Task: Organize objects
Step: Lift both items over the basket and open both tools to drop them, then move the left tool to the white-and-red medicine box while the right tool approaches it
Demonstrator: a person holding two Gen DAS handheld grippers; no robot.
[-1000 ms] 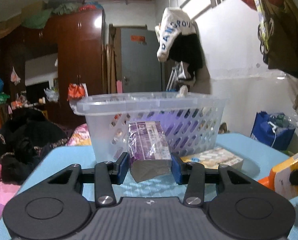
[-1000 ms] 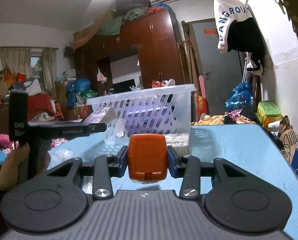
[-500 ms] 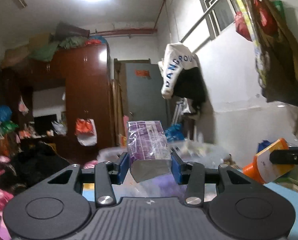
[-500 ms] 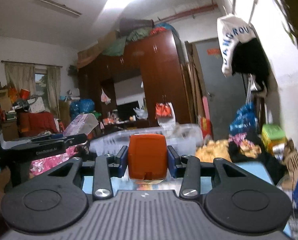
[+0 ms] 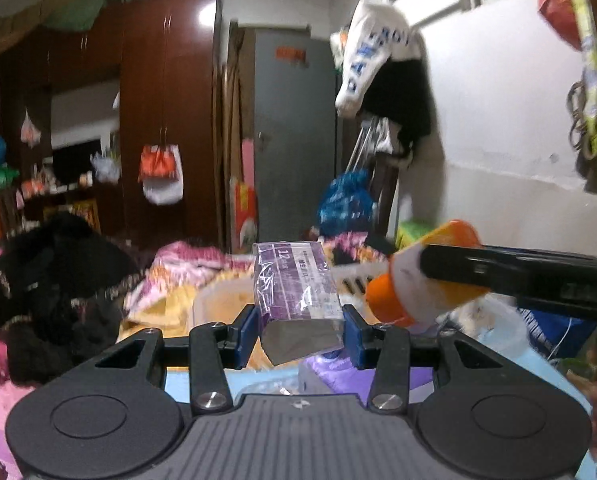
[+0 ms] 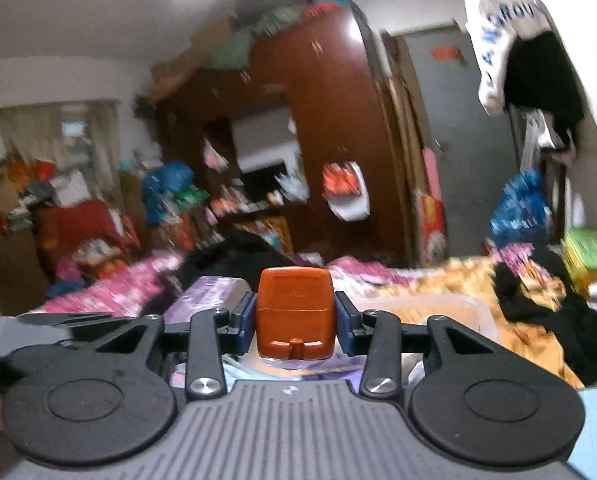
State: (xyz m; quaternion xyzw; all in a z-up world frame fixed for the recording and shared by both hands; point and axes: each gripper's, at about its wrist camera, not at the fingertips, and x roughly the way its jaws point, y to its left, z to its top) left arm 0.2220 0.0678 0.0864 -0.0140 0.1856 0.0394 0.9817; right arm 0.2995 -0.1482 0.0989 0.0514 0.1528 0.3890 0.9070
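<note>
My left gripper (image 5: 300, 330) is shut on a purple box wrapped in clear plastic (image 5: 296, 290), held up over the clear plastic basket (image 5: 222, 300). My right gripper (image 6: 294, 326) is shut on a bottle with an orange cap (image 6: 295, 314). In the left wrist view that orange and white bottle (image 5: 422, 276) sits at the right, gripped by the black right gripper, close beside the purple box. In the right wrist view the purple box (image 6: 206, 298) and the left gripper show at the left, and the basket rim (image 6: 438, 304) lies just below.
The blue table (image 5: 510, 356) shows low at the right. Behind are piles of clothes (image 5: 58, 280), a brown wardrobe (image 5: 166, 112), a grey door (image 5: 294, 136) and a white wall with hanging clothes (image 5: 382, 68).
Both grippers have lifted from table level and moved forward over the basket, each still holding its object. The view now tilts down, and the right gripper's bottle has come close beside the purple box.
</note>
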